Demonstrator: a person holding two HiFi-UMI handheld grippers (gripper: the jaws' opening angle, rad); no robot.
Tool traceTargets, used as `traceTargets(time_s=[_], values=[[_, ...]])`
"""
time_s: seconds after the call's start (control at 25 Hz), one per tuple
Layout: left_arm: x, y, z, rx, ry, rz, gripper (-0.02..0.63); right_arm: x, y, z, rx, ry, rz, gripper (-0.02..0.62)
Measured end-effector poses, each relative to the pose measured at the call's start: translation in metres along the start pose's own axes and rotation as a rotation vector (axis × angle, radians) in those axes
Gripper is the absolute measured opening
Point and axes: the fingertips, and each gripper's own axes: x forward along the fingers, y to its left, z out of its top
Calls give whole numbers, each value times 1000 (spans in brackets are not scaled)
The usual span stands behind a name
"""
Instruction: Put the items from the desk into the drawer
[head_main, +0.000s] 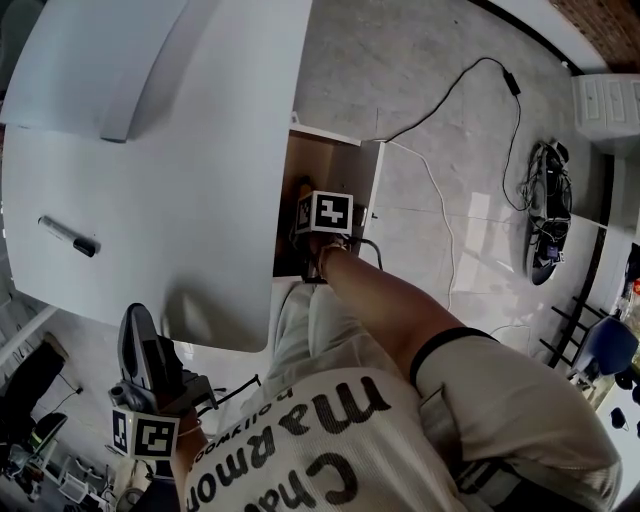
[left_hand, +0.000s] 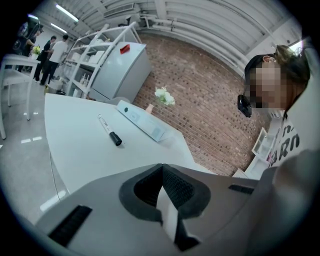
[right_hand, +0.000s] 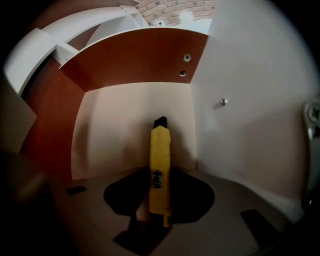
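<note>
Reaching into the drawer (right_hand: 120, 130), right gripper (right_hand: 159, 200) holds yellow cutter (right_hand: 160, 150).

a yellow utility knife (right_hand: 160, 167) with a black tip stands lengthwise between the jaws of the right gripper (right_hand: 156, 212), tip pointing down into the open drawer (right_hand: 135, 55). the drawer has reddish-brown walls and a pale floor, and sits pulled out beside the bench (head_main: 200, 200) edge. a white marker (left_hand: 109, 130) with a black cap lies flat on the bench. near it, apart, lies a long flat white box (left_hand: 141, 120).
</note>
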Motion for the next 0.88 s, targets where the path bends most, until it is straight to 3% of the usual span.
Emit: traceTargets(time_s=[0.32,0.88], values=[[-4,-4,2,-16,-15,1,2,2,-5,-3,5,1,-12,120],[-15,-15,4,-29,-51,5,2,-8,-10,-9,66,39,-27,164]])
